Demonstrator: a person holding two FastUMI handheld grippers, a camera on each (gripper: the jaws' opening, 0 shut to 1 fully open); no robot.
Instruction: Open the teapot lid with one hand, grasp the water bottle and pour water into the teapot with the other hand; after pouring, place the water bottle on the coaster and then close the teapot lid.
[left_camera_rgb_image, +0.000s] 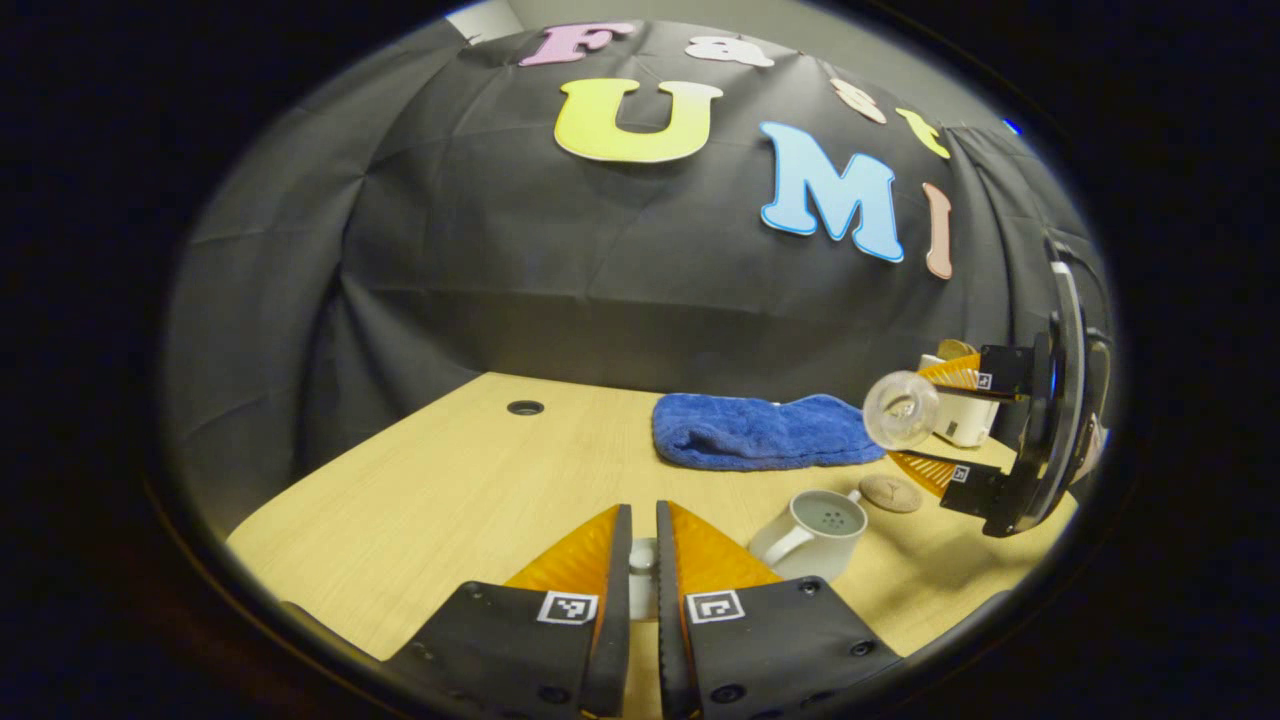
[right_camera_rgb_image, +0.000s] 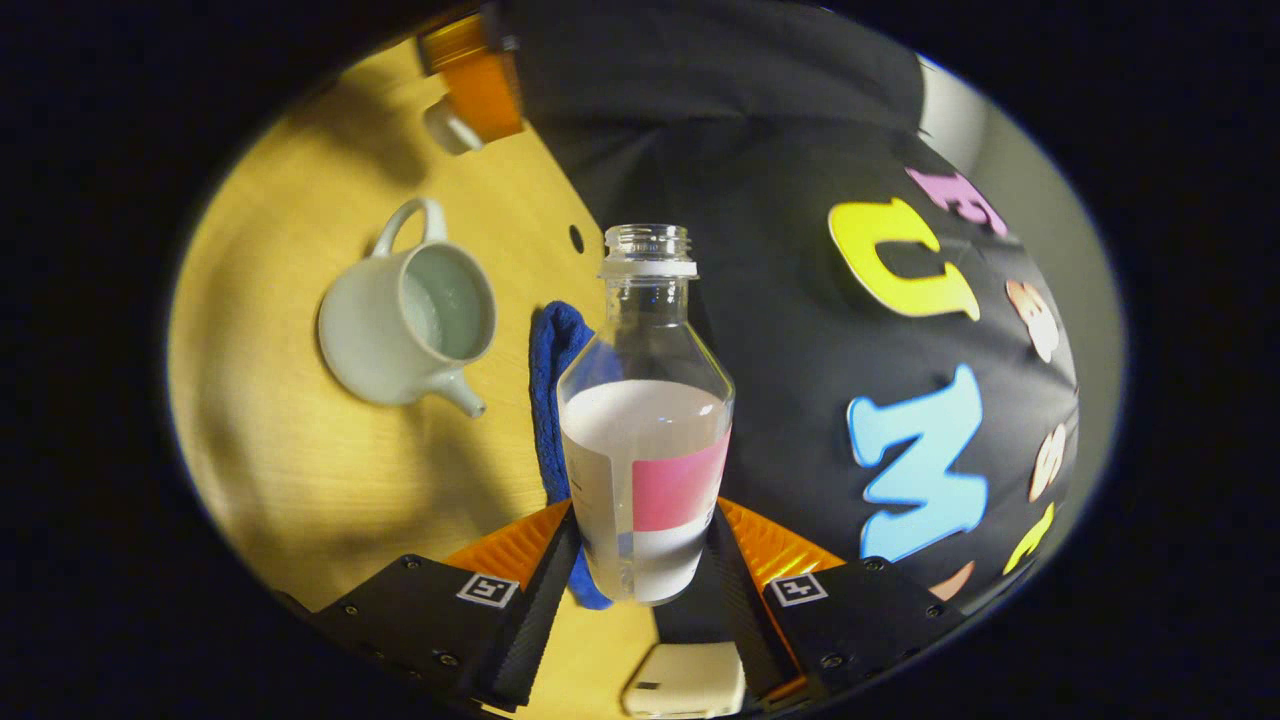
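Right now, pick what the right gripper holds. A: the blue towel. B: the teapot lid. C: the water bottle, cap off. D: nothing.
C: in the right gripper view the right gripper has both fingers pressed on the water bottle, whose neck is uncapped, beside the open teapot.

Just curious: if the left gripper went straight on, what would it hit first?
Likely the black cloth wall, beyond bare table; the left gripper, holding the teapot lid, passes left of the blue towel. Depth unclear.
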